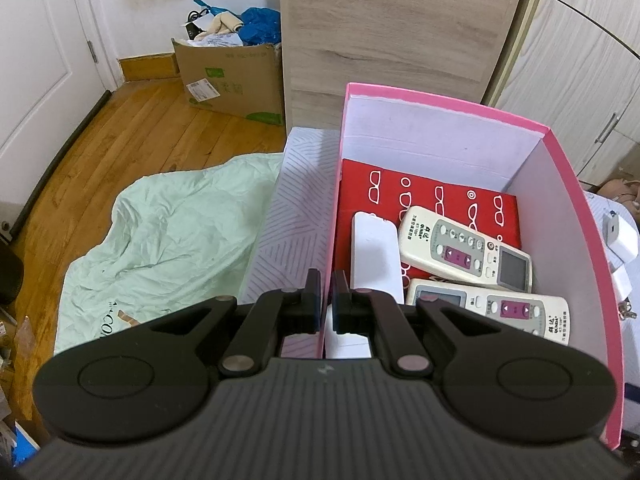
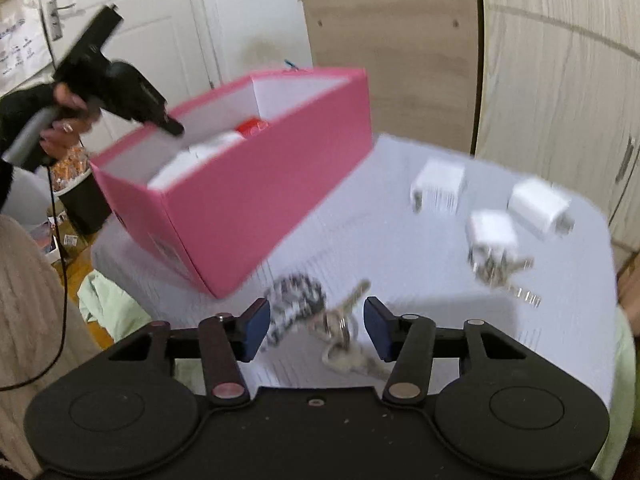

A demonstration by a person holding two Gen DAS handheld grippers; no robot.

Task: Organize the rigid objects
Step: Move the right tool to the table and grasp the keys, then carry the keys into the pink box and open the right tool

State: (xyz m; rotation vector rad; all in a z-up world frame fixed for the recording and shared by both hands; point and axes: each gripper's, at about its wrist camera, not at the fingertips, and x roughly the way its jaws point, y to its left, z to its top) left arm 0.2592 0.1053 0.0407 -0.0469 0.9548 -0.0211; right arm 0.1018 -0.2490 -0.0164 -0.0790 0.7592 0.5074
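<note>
A: Where are the keys (image 2: 340,332)?

B: On the bed beside the pink box (image 2: 248,200), straight ahead between the right gripper (image 2: 316,328)'s parted jaws, untouched; long axis slanting up-right.

A: Left gripper (image 1: 327,300)?

B: Clamped on the box's left wall, farther off. Right is nearer.

The pink box (image 1: 576,208) is looked into steeply from close above by the left wrist view, facing a wooden board (image 1: 400,28). The same box (image 2: 256,200) is seen from outside, apparently farther back, in the blurred right wrist view.
</note>
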